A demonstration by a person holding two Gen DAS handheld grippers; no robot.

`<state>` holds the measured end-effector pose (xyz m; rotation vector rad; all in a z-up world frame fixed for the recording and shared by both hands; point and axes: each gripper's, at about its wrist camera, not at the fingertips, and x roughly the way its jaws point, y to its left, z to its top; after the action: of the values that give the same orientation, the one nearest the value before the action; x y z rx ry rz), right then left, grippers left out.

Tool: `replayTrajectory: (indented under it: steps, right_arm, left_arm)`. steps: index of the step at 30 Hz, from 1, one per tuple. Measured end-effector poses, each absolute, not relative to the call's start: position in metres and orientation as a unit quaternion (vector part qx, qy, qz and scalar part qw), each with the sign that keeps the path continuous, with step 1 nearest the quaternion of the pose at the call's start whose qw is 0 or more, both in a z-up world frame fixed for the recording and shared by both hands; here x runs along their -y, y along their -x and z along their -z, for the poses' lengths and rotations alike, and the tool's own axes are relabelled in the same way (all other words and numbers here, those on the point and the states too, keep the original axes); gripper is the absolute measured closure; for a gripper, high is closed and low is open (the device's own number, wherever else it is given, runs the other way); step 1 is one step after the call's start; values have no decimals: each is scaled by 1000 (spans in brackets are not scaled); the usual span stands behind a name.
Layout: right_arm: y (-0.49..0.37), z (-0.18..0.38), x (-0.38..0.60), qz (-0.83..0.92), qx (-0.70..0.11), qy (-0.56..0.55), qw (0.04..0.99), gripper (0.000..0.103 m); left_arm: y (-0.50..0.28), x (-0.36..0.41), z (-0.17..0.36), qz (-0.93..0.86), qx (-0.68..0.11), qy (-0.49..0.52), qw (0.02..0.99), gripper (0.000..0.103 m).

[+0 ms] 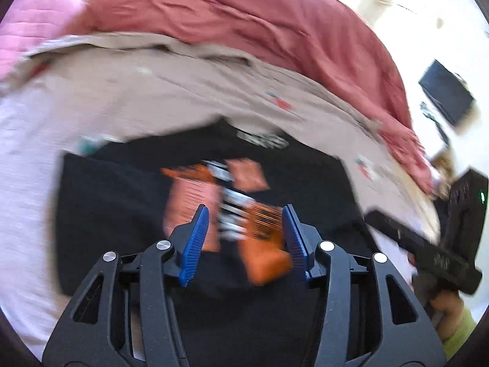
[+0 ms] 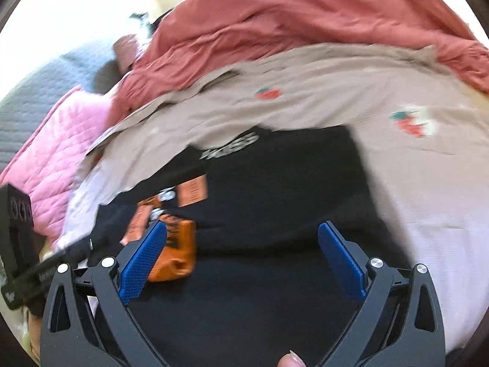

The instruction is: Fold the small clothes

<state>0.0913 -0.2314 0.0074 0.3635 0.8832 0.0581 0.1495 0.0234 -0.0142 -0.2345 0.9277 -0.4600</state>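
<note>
Black shirt [image 1: 128, 214] with orange print [image 1: 262, 238] lies flat on beige sheet [image 1: 171, 98], red blanket [image 1: 250, 18] beyond. Left gripper [image 1: 246, 229] over print, jaws apart, gripping nothing. Right gripper [image 2: 243, 250] spread wide above shirt, empty. Both views blurred.

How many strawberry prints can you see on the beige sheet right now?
2 on the beige sheet: one strawberry beyond the black garment, one to its right. Blur or folds may hide more.

Both grippers' [image 1: 246, 238] [image 2: 241, 263] jaws apart
</note>
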Motion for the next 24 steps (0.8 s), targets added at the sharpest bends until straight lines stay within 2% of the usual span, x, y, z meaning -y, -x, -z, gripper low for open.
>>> replayTrajectory:
  steps: [4,6,8,9,11,12,14,24]
  right_arm:
    - [-120,21,192,-75,-466,-169,865,6]
    - [-132,35,178,-84,-479,-167,858,10]
    - [-140,44,169,-90,-487,-165,853,35]
    - [-145,46,163,-97,-490,-161,851,41]
    - [-148,50,151,-118,-492,-156,848,64]
    - [-148,51,147,-124,-494,-154,847,69]
    - [-146,47,139,-139,-487,-149,849,95]
    - [-144,-31,178,-133,-419,-87,894,95]
  left_arm:
    - [-166,-63,14,160,-441,139,872,51]
    - [-170,-74,12,146,-437,150,875,46]
    - [-172,-82,8,139,-430,160,877,44]
    - [-173,-84,8,137,-428,163,878,42]
    - [-175,-86,6,133,-425,165,880,41]
    - [-175,-88,6,131,-424,165,881,42]
    - [-176,-93,5,126,-423,164,882,41]
    - [-178,-109,3,96,-408,167,893,38]
